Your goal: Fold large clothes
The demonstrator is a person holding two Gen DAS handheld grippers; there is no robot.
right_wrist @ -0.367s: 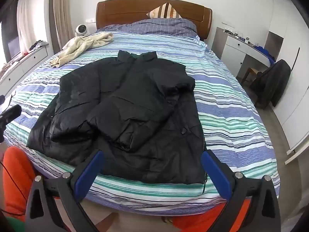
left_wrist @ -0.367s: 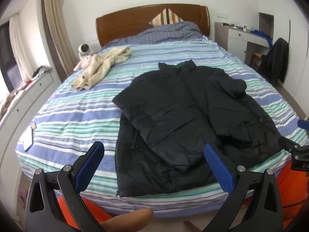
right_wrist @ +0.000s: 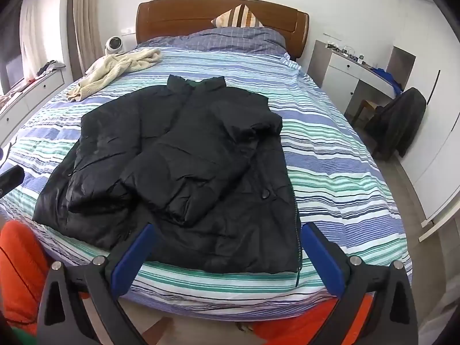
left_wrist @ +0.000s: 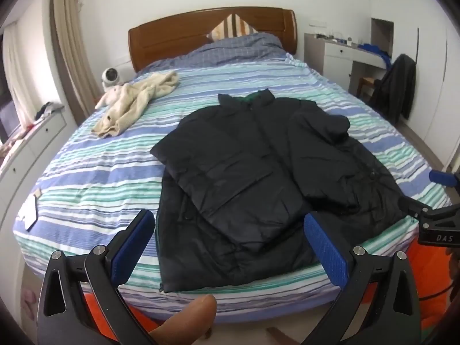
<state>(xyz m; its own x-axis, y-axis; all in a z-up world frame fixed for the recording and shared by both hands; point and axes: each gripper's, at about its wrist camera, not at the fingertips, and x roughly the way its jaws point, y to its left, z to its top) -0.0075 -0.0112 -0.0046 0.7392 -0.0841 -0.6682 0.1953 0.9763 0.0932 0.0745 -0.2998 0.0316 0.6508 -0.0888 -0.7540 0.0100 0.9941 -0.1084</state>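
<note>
White walls (right_wrist: 359, 5) all around, daylight from the left of the frame past beige curtains (left_wrist: 67, 54). Wooden headboard (right_wrist: 201, 14) at top centre, striped cushion (right_wrist: 237, 17) leaning against it above a grey-blue checked pillow (left_wrist: 244, 49). Striped blue, green and white bedcover (right_wrist: 330, 166) filling the middle. White drawer unit (left_wrist: 26, 155) along the left edge. White desk (right_wrist: 345, 66) at upper right, dark garment (right_wrist: 402, 120) draped over a chair beside it. Pale floor (right_wrist: 402, 178) at right.
</note>
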